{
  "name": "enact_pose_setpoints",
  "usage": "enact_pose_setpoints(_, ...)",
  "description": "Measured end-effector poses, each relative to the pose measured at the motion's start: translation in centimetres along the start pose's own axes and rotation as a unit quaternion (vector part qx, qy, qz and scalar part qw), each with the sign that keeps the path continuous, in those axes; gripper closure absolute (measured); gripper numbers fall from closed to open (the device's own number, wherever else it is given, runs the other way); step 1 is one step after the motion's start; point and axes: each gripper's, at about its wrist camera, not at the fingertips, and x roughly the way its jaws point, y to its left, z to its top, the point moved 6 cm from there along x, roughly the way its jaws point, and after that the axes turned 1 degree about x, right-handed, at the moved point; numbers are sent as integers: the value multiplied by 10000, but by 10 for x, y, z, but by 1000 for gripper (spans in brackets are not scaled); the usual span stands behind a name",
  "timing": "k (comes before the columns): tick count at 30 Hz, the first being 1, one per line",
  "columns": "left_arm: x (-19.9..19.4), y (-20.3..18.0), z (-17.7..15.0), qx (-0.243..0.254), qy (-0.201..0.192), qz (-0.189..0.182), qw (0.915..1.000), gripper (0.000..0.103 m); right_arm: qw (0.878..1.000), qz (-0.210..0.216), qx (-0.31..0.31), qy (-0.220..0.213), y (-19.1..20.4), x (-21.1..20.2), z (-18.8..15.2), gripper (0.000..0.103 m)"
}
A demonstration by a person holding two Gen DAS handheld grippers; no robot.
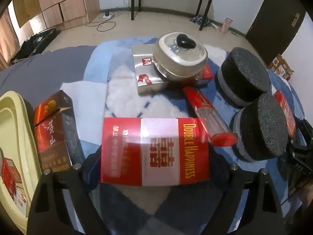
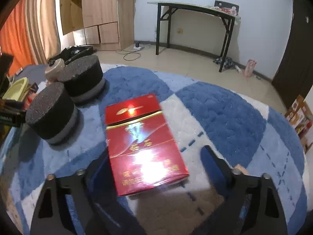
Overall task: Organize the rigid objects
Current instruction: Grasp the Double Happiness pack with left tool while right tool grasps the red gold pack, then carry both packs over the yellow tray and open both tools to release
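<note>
My left gripper (image 1: pixel 154 168) is open, its fingers either side of a red and white "Double Happiness" carton (image 1: pixel 154 150) lying on the blue and white rug (image 1: pixel 125 96). My right gripper (image 2: pixel 154 168) is open around a glossy red cigarette pack (image 2: pixel 142 145) lying flat on the rug (image 2: pixel 225 113); neither finger clearly touches it. Two black foam cylinders (image 1: pixel 260 125) (image 2: pixel 52 115) stand between the two grippers. A brown pack (image 1: pixel 54 129) stands at the left. A silver pack (image 1: pixel 146 70), a round tin (image 1: pixel 182 56) and a red-capped clear tube (image 1: pixel 209 117) lie beyond.
A pale yellow-green basin (image 1: pixel 17 137) holding red boxes sits at the left rug edge. Another red pack (image 1: pixel 285 113) lies behind the near cylinder. The other gripper's black body (image 1: pixel 301 150) is at the right. A black folding table (image 2: pixel 195 19) and wooden cabinets (image 2: pixel 97 9) stand by the far wall.
</note>
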Motion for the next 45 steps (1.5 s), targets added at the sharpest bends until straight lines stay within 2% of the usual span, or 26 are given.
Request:
enact_pose_setpoints(1, -2, -1, -1, 45, -24, 37, 10000, 14, 10000, -10, -30, -23, 3, 2, -1, 41)
enact_pose_setpoints(5, -12, -3, -5, 83, -114, 83, 9999, 14, 9999, -42, 5, -98, 4, -4, -2, 45)
enact_pose_setpoints(9, -44, 8, -2, -6, -277, -75, 9996, 14, 9995, -184, 75, -247, 2, -27, 0, 47)
enact_pose_setpoints(13, -93, 42, 0, -353, -668, -238, 9969, 14, 9986, -152, 121, -484, 11, -66, 10, 48)
enact_pose_setpoints(16, -133, 89, -1, -648, -978, -165, 9930, 14, 9985, 54, 83, -539, 36, -89, 25, 48)
enact_pose_setpoints(20, -168, 162, -5, -905, -1098, 244, 9895, 14, 9962, 402, -259, -723, 95, -119, 55, 48)
enact_pose_setpoints(24, -187, 240, -30, -1327, -1005, 694, 9836, 14, 9887, 1041, -692, -831, 183, -135, 95, 48)
enact_pose_setpoints(29, -170, 292, -89, -1800, -655, 721, 9788, 14, 9751, 1554, -1452, -621, 308, -120, 118, 48)
enact_pose_setpoints(33, -154, 299, -124, -1858, -338, 785, 9789, 14, 9601, 1809, -2124, -205, 399, -89, 94, 48)
enact_pose_setpoints(38, -129, 303, -139, -1874, -149, 773, 9791, 14, 9455, 1829, -2674, 330, 469, -46, 50, 48)
enact_pose_setpoints(41, -126, 300, -135, -1580, -219, 912, 9830, 14, 9396, 1536, -3045, 298, 489, -34, 30, 48)
enact_pose_setpoints(45, -126, 291, -127, -1412, -300, 816, 9862, 14, 9416, 1511, -2989, 345, 501, -19, 29, 48)
